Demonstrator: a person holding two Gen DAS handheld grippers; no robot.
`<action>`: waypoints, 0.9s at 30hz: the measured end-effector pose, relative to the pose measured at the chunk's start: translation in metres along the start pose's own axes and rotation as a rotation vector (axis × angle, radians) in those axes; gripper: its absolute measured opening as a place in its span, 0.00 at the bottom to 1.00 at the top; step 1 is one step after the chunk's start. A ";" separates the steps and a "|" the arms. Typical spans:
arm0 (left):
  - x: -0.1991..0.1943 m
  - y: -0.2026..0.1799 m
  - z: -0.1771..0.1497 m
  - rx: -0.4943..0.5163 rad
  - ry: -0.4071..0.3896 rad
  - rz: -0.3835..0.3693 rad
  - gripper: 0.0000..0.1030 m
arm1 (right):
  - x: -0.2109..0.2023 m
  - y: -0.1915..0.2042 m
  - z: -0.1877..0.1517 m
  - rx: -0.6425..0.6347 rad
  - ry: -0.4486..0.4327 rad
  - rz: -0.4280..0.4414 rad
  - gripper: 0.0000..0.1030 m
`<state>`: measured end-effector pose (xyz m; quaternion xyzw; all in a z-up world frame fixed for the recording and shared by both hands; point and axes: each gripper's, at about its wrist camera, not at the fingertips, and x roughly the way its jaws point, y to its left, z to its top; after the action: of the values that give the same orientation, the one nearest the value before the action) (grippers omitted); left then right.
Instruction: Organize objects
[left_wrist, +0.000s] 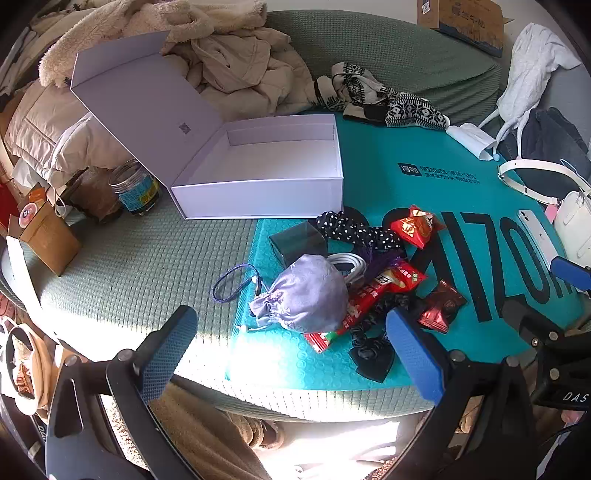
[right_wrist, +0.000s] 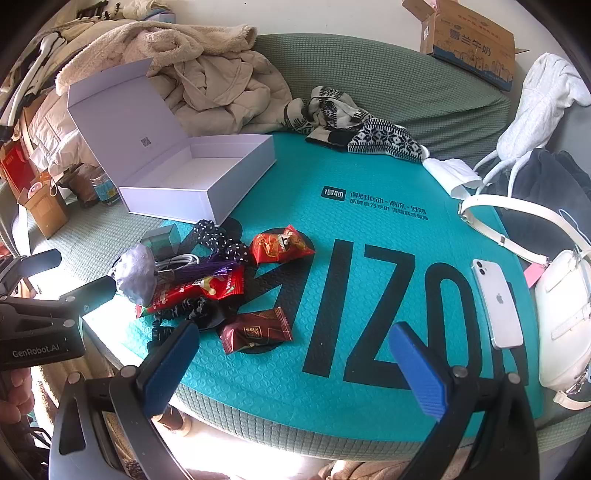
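Observation:
A heap of small items lies on the teal mat (left_wrist: 373, 155): a lavender pouch (left_wrist: 306, 295), a long red wrapper (left_wrist: 373, 291), a polka-dot scrunchie (left_wrist: 354, 229), a white cable (left_wrist: 347, 263), a small dark clear box (left_wrist: 297, 242), a red snack packet (right_wrist: 280, 245) and a dark red candy packet (right_wrist: 255, 330). Behind the heap stands an open white box (left_wrist: 258, 173) with its lid tipped back, nothing inside. My left gripper (left_wrist: 291, 354) hovers open just in front of the pouch. My right gripper (right_wrist: 295, 369) is open over the mat, near the candy packet. Neither holds anything.
A white phone (right_wrist: 496, 302) and a white bag (right_wrist: 561, 314) lie at the mat's right edge. Patterned knitwear (right_wrist: 369, 136) and beige clothes (right_wrist: 221, 88) are piled behind. A jar (left_wrist: 136, 188) and a cardboard box (left_wrist: 48, 236) stand left of the white box.

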<state>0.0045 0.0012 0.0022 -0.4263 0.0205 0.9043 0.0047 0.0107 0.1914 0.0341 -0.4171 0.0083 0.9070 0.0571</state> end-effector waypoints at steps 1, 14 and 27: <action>0.000 0.000 0.000 0.000 0.001 -0.002 0.99 | 0.000 0.000 0.000 0.001 0.000 0.000 0.99; -0.001 -0.002 -0.001 0.003 0.005 0.003 0.99 | -0.001 0.001 0.000 0.004 -0.003 0.006 0.99; -0.001 -0.003 -0.003 0.005 0.012 0.001 0.99 | -0.001 0.001 -0.001 0.005 -0.004 0.008 0.99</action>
<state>0.0073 0.0046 0.0006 -0.4317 0.0231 0.9017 0.0054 0.0118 0.1901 0.0342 -0.4152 0.0124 0.9080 0.0545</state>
